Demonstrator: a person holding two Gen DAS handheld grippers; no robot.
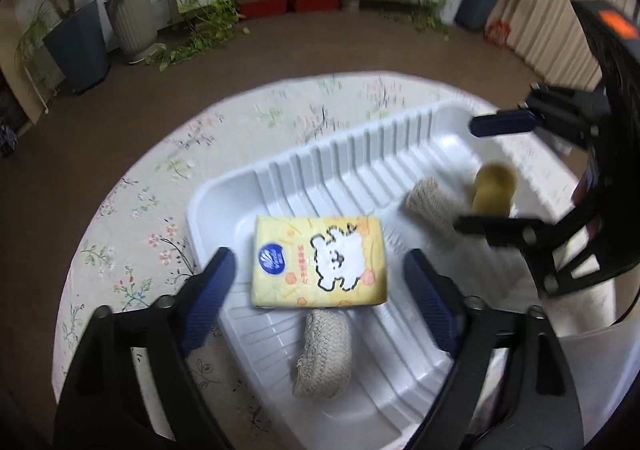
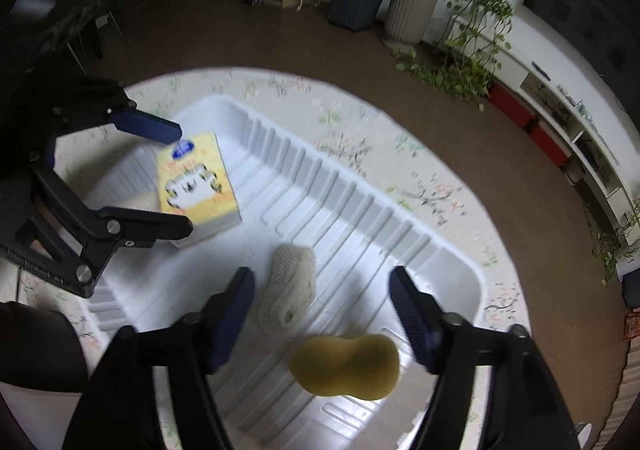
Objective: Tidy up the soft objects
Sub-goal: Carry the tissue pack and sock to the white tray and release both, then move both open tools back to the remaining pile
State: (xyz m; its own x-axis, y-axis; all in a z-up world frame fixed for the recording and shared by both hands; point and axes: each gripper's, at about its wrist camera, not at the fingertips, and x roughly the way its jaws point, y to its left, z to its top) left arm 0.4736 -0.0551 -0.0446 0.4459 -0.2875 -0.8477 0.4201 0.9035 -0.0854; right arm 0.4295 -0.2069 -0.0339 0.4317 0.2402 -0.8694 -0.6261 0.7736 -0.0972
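Nearest in the left wrist view, a knitted cream pad (image 1: 322, 354) is seen lying in the white ribbed tray (image 1: 360, 154), partly tucked under the near edge of the yellow tissue pack (image 1: 320, 262), which lies flat on the tray floor. The left gripper (image 1: 320, 282) is held over that pack with its fingers (image 1: 210, 286) spread wide on either side; nothing is pressed by them, so the pack is judged to be already set down. Further to the right in the same tray, a second knitted cream pad (image 1: 434, 206) and a yellow sponge (image 1: 494, 190) are found close together. In the right wrist view the right gripper (image 2: 320, 326) is likewise seen wide apart and empty, the yellow sponge (image 2: 346, 366) lying loose on the tray floor between its fingers (image 2: 412, 322) and touched by neither, with the second knitted cream pad (image 2: 288, 296) just beyond it. The tray is set on a round counter (image 1: 132, 218) covered with a flowered cloth. Four soft objects are thus counted inside the tray, and none is seen left on the cloth around it, though the nearest part of the counter is hidden by the grippers. The gathering is therefore judged largely or wholly done; whether further tidying inside the tray is wanted cannot be told.
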